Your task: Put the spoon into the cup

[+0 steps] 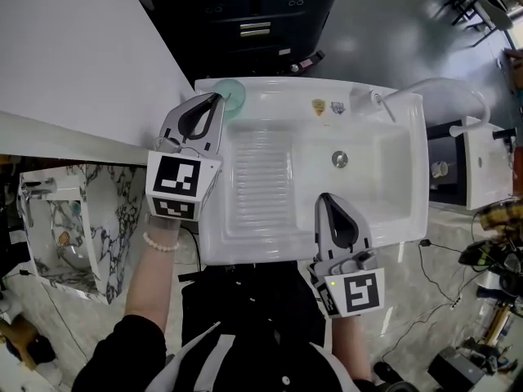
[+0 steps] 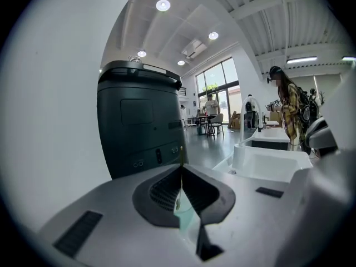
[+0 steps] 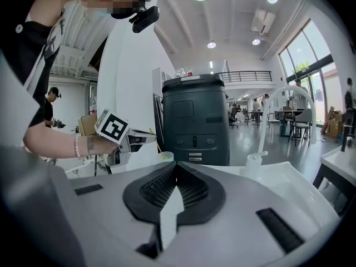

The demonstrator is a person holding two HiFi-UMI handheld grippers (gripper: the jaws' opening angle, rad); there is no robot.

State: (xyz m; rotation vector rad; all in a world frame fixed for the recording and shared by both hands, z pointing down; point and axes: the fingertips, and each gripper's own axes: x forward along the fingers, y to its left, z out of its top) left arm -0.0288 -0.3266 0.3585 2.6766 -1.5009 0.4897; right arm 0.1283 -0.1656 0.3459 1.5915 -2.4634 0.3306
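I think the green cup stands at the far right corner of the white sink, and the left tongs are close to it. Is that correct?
Not quite. The head view shows the green cup at the far left corner of the white sink, not the far right. The left tongs are indeed close to it.

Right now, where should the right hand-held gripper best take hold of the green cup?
Probably its rim wall, one jaw inside, one outside, coming from the basin side: the cup stands upright, open-mouthed, on the sink's corner, and the left hand-held gripper covers its other side.
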